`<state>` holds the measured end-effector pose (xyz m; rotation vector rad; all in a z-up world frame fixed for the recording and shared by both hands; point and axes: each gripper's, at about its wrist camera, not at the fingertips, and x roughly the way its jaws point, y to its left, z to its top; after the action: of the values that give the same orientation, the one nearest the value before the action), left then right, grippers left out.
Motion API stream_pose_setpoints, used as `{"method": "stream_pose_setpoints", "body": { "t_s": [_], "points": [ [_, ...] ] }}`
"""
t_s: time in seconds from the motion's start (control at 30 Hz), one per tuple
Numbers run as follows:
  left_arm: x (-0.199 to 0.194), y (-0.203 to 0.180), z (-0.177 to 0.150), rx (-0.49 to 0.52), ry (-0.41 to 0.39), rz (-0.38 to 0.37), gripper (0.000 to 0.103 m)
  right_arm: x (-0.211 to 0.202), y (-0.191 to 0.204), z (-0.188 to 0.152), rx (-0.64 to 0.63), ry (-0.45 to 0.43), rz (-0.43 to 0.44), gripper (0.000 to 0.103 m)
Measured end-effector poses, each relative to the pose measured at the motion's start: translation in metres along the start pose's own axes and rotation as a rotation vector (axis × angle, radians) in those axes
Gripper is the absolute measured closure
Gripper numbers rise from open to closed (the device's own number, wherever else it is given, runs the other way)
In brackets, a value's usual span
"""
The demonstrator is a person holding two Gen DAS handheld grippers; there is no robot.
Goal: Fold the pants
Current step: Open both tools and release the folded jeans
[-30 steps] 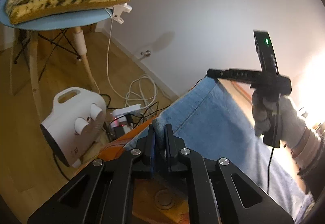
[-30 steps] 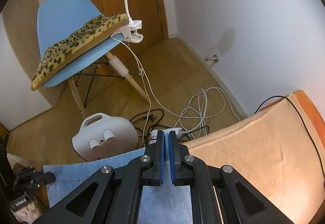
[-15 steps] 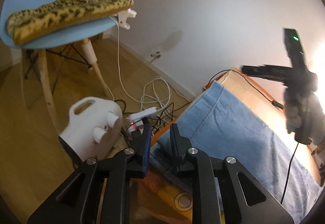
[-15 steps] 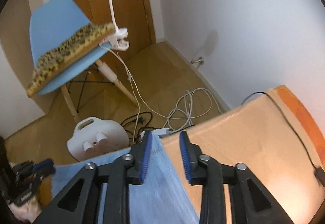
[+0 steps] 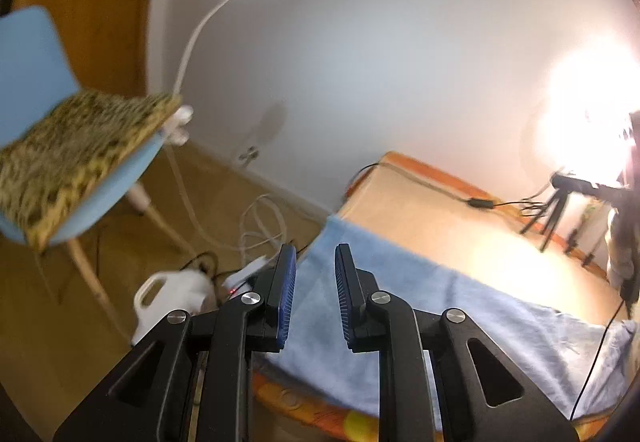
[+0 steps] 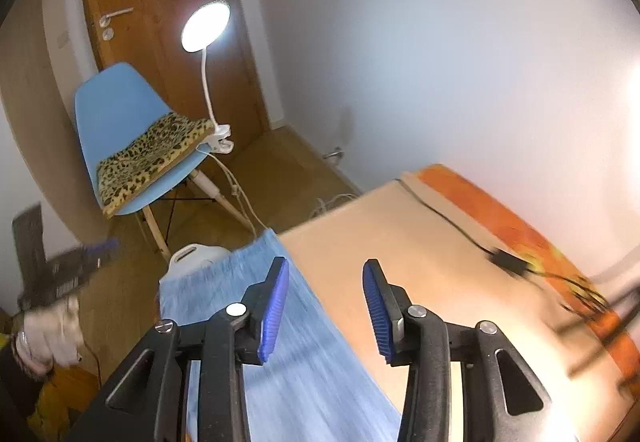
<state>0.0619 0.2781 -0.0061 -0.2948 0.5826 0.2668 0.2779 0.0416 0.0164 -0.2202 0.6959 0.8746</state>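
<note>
A: Two tools shown, both raised above the work. Left tool [image 5: 315,294]: blue ribbed pads [image 5: 285,294] set narrowly apart, nothing gripped. Right tool [image 6: 324,306]: jaws just widened to a moderate gap, nothing between them.

B: And the garment?

A: Light-blue denim pants [image 5: 420,306], folded into a long flat band, lying on the peach-coloured cloth-covered table [image 5: 440,213] with orange edging. Below and ahead of the left tool, running away to the right; in the right wrist view, under the left pad and stretching toward the near table edge, with bare cloth under the right pad. Not touching either tool.

B: Handling?

A: Probably soft and limp, moderately heavy for fabric, not fragile, not slippery against ribbed pads. Likely to sag between two grip points and to drag on the table cloth.

B: Where to take hold?

A: Best at the two corners of one short end, pinching through all layers, one corner per tool. Exact layer count at the edge not discernible through blur.
</note>
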Motion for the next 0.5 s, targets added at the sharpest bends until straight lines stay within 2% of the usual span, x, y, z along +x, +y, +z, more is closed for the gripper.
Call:
{"method": "stream_pose_setpoints", "body": {
  "t_s": [0.23, 0.43, 0.5],
  "points": [
    [-0.006, -0.074, 0.028, 0.152, -0.005, -0.133, 0.085, -0.128, -0.043, -0.061, 0.083, -0.049, -0.145, 0.057],
    [0.011, -0.16, 0.019, 0.274, 0.035, -0.311, 0.085, -0.227, -0.08, -0.141, 0.206, -0.06, -0.33, 0.057],
    [0.022, -0.194, 0.009, 0.311, 0.074, -0.39, 0.085, -0.255, -0.092, -0.169, 0.244, -0.052, -0.385, 0.057]
  ]
}}
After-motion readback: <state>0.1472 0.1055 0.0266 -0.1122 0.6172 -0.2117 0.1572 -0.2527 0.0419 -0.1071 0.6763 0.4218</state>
